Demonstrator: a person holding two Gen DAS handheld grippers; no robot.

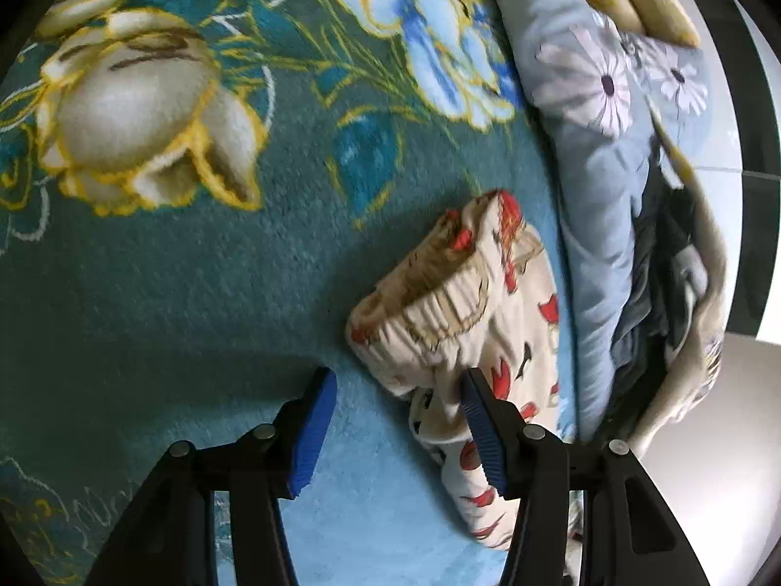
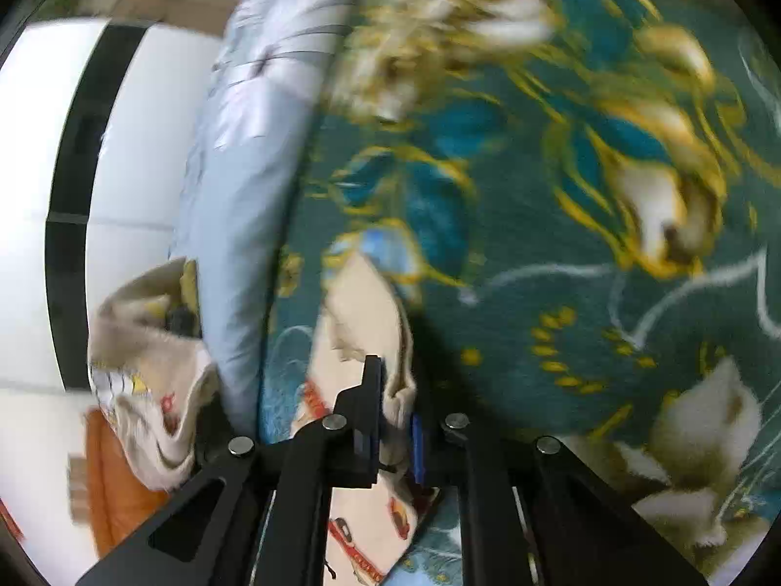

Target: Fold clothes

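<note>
On the green flowery blanket (image 1: 205, 263), close to its right side as our left camera saw it, lay the little cream shorts (image 1: 468, 322) with red prints and a stretchy, crinkled waistband. We held tongs in each hand. Our left tongs (image 1: 398, 432) were released, with the blue pads wide apart; one pad sat over the shorts and the other over bare blanket, and nothing was pinched. Our right tongs (image 2: 390, 420) were clenched on a fold of the same cream cloth (image 2: 363, 322), which bunched up between the pads. We thought the shorts would be very light and floppy, not slippery and not easy to break, so they would sag and crumple if we lifted them by one spot only. The waistband looked like the best place to grab, one hand at each end, because it was thicker and kept its shape. A pale blue quilt (image 1: 585, 156) with white flowers was piled just beside the shorts, with a heap of other clothes (image 1: 683, 263) past it at the blanket's edge. Toward the big yellow flowers the blanket was flat and open, so we judged that the best room for spreading the shorts out.
</note>
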